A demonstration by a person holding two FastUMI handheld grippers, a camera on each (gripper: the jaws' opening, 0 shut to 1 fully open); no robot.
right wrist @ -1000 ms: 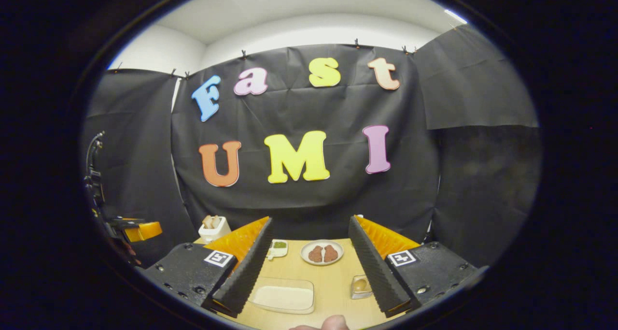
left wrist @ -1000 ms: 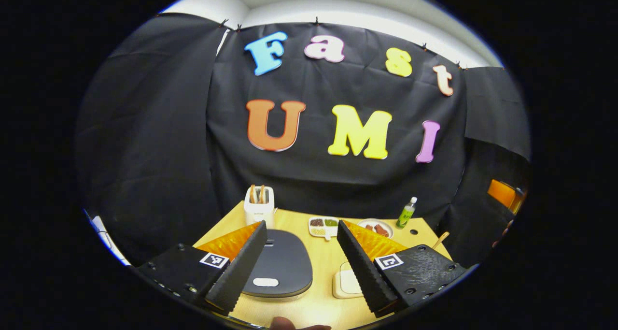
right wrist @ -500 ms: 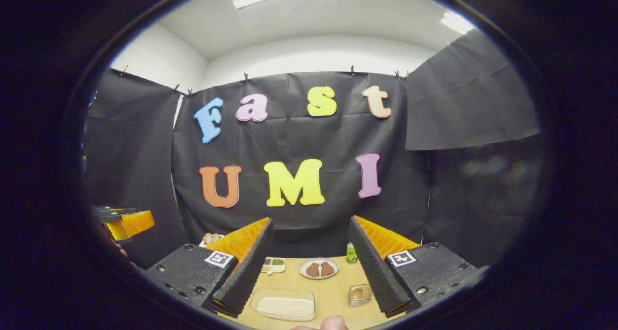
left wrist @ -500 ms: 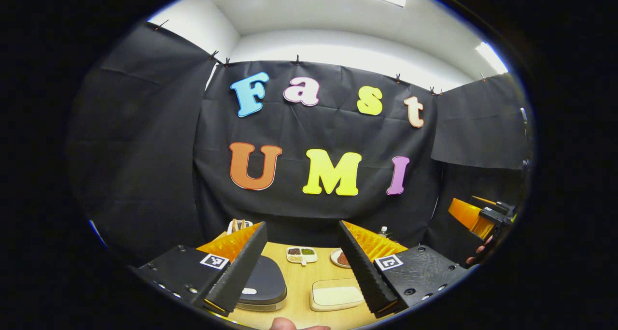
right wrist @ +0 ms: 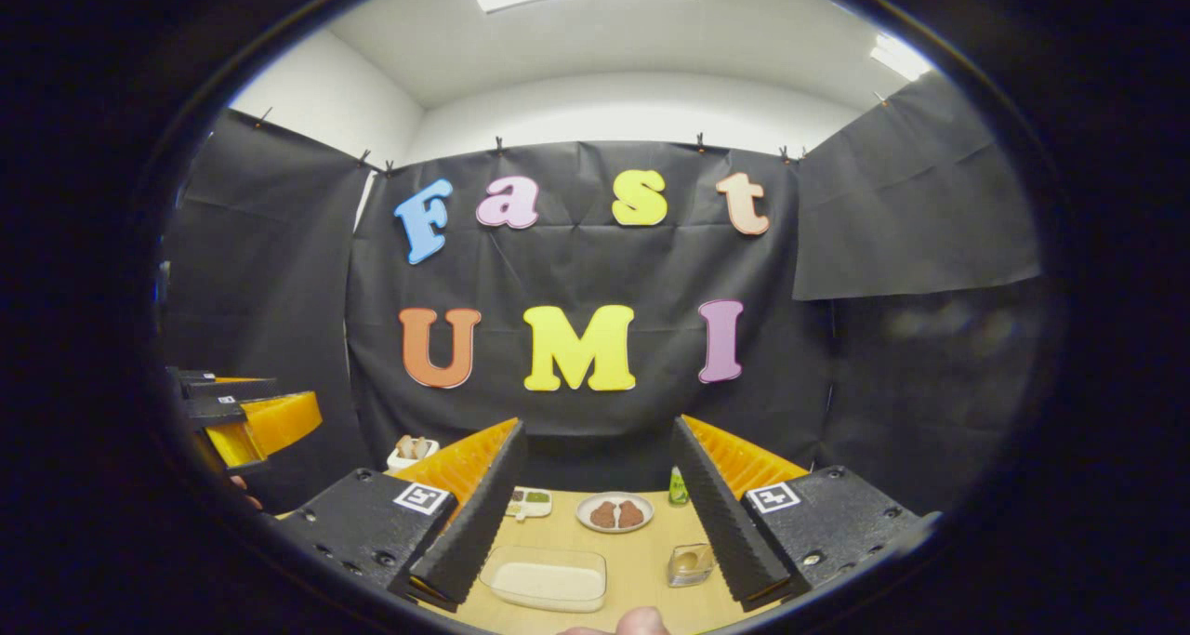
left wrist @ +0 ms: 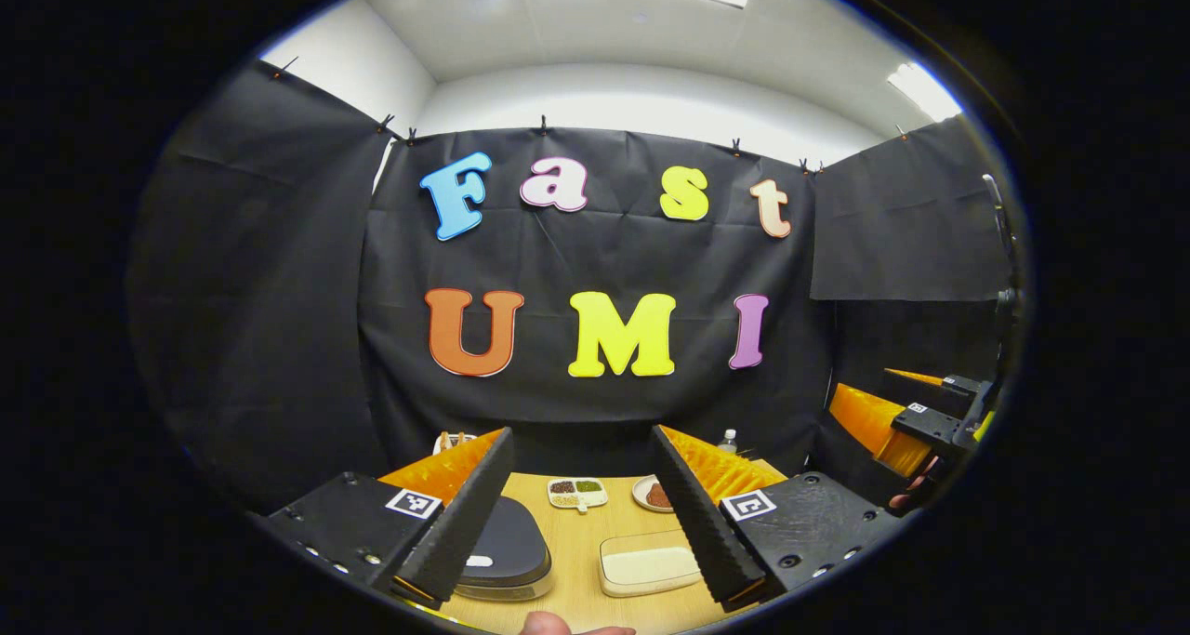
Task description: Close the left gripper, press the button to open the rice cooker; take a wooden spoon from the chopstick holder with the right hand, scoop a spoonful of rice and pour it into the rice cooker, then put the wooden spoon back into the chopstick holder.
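Both grippers hang above the near edge of the wooden surface [left wrist: 576, 542], each with its jaws spread wide and nothing between them.

In the left gripper view, the left gripper [left wrist: 576, 575] sits over the rice cooker [left wrist: 507, 556], whose dark lid is down; the pale button [left wrist: 480, 561] on the lid is partly hidden by the gripper's left finger. Just to the right of the cooker lies the shallow tray of rice [left wrist: 648, 565], white grains spread flat in it. Farther back stand a divided dish [left wrist: 576, 493] with small heaps of grain, a plate [left wrist: 654, 496] with something reddish brown on it, and a small bottle [left wrist: 728, 442] near the wall. The chopstick holder [left wrist: 450, 442] peeks over the left finger at the far left corner of the surface; its contents are too small to make out from here. The other gripper shows at the right edge, off to the side.

In the right gripper view, the right gripper [right wrist: 595, 570] hovers over the tray of rice [right wrist: 545, 579], with a small clear cup [right wrist: 688, 563] just beside its right finger. Behind are the plate [right wrist: 614, 512], the divided dish [right wrist: 530, 501], a green bottle [right wrist: 680, 488] and the chopstick holder [right wrist: 412, 451], well to the left.
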